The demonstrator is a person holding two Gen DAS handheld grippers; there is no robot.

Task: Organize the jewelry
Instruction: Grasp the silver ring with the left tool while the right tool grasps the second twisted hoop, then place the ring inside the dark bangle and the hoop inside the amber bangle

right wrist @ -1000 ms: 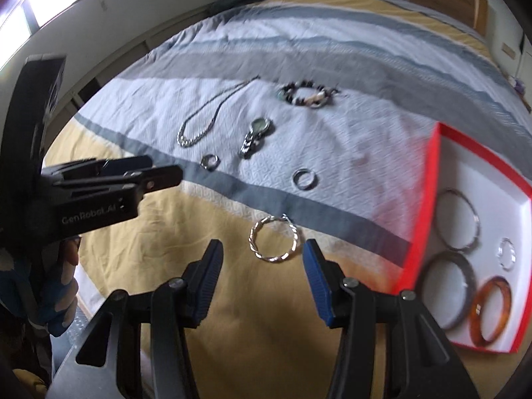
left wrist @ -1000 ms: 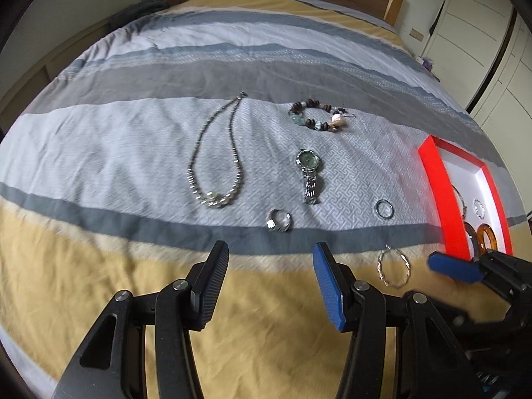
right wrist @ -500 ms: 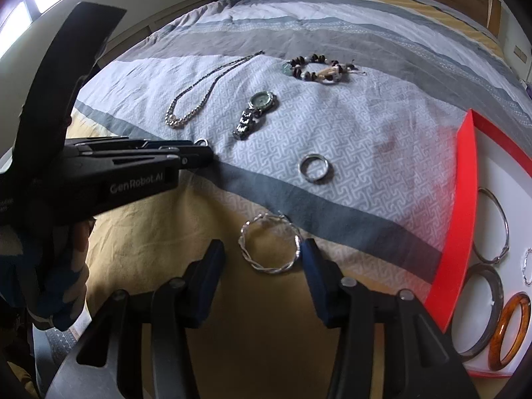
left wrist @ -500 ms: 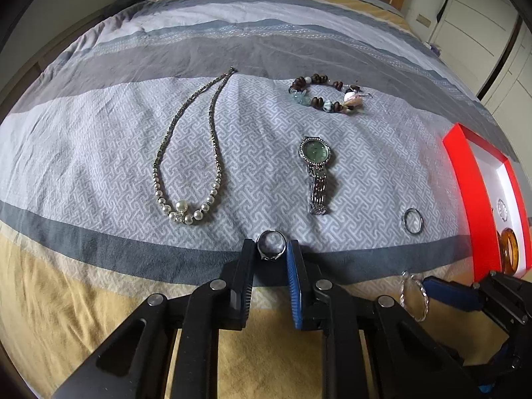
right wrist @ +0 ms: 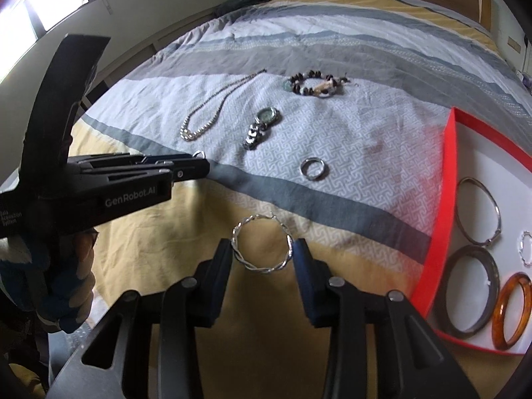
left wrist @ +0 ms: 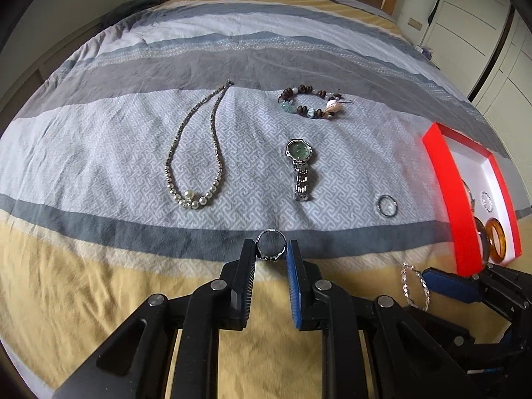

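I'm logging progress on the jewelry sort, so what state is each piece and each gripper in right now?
left gripper: shut on the small ring.
right gripper: shut on the twisted hoop.
plain ring: loose on the bedspread.
watch: flat on the bedspread.
pearl necklace: laid out, untouched.
beaded bracelet: on the bedspread.
red tray: holds bangles and a small hoop.

Wide bed with striped grey, white and yellow quilt (left wrist: 99, 139) carries a beaded pearl-front necklace (left wrist: 196, 153), brown bead bracelet (left wrist: 312, 103), green-faced metal watch (left wrist: 299, 166), plain silver ring (left wrist: 387, 205) and red-rimmed white tray (left wrist: 445, 193) (right side).
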